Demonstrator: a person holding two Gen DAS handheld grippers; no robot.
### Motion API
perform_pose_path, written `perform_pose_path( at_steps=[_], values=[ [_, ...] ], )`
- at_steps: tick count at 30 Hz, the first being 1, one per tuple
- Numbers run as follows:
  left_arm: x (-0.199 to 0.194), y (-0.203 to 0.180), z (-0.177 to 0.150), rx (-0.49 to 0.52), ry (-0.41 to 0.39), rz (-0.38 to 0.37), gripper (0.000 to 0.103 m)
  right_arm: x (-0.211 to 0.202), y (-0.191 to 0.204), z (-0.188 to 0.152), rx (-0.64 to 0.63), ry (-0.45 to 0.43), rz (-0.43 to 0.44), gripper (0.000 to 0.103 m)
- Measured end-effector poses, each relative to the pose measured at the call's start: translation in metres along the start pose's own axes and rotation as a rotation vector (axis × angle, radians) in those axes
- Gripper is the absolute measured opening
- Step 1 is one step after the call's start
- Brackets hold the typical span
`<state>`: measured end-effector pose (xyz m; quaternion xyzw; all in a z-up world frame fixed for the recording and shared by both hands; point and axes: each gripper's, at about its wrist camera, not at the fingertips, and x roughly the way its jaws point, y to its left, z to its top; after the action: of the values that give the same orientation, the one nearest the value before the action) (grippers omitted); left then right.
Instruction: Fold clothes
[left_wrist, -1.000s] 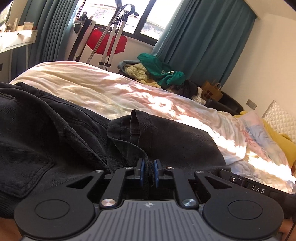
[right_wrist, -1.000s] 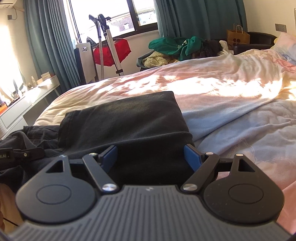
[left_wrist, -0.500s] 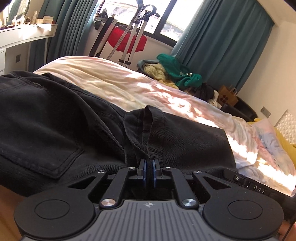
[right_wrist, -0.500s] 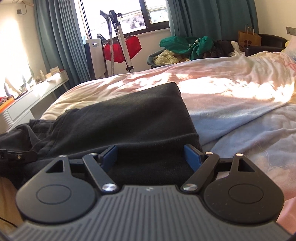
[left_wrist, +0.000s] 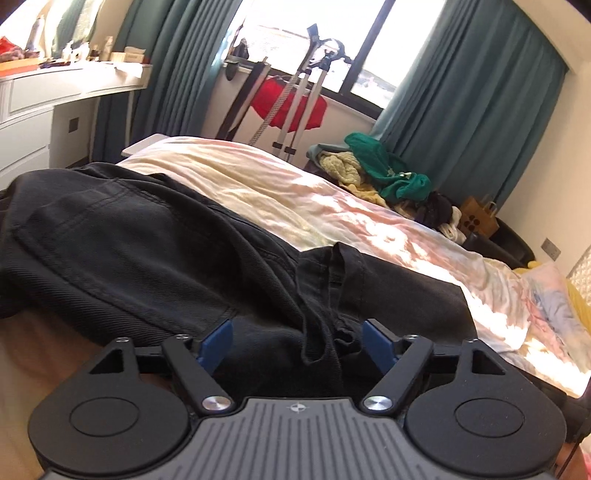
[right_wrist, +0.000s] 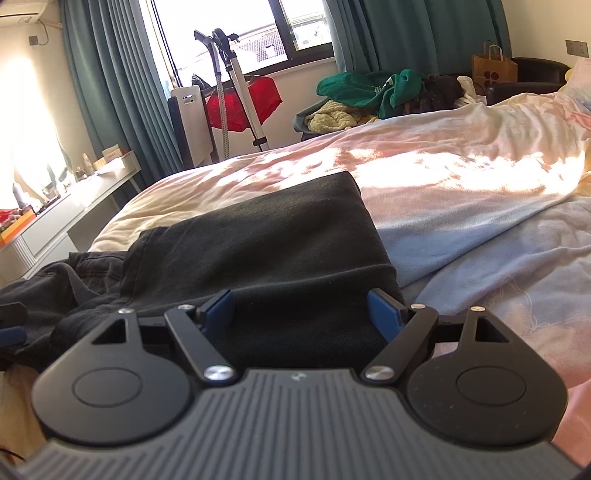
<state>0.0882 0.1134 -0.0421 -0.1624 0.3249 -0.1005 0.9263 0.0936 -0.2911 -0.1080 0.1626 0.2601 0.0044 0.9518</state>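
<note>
Nearest the left wrist camera, the left gripper (left_wrist: 297, 343) is seen with its jaws opening, blue pads wide apart; a fold of the black jeans (left_wrist: 155, 258) lies between them, unpressed. The right gripper (right_wrist: 303, 314) is held spread above the folded leg, nothing clamped. The jeans are laid along the near edge of the bed (right_wrist: 443, 177), long axis running across the views, in heavy twill denim with stitched seams and a patch pocket. Beyond, rumpled pastel bedding is seen.

Harsh window (right_wrist: 295, 33) sunlight glares on bedding (right_wrist: 424, 173); fisheye edges bend.
</note>
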Motion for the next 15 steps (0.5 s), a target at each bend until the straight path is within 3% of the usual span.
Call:
perform_pose_path(
  at_steps=[7, 11, 15],
  values=[
    [-0.059, 0.064, 0.003, -0.114, -0.019, 0.119, 0.099, -0.011, -0.005, 0.002, 0.048, -0.001, 0.022, 0.081],
    [-0.075, 0.103, 0.000, -0.363, -0.058, 0.109, 0.101, -0.013, -0.006, 0.001, 0.062, 0.004, 0.015, 0.081],
    [-0.068, 0.140, -0.002, -0.576, -0.046, 0.083, 0.101, -0.013, -0.008, -0.001, 0.074, 0.013, 0.003, 0.081]
  ],
)
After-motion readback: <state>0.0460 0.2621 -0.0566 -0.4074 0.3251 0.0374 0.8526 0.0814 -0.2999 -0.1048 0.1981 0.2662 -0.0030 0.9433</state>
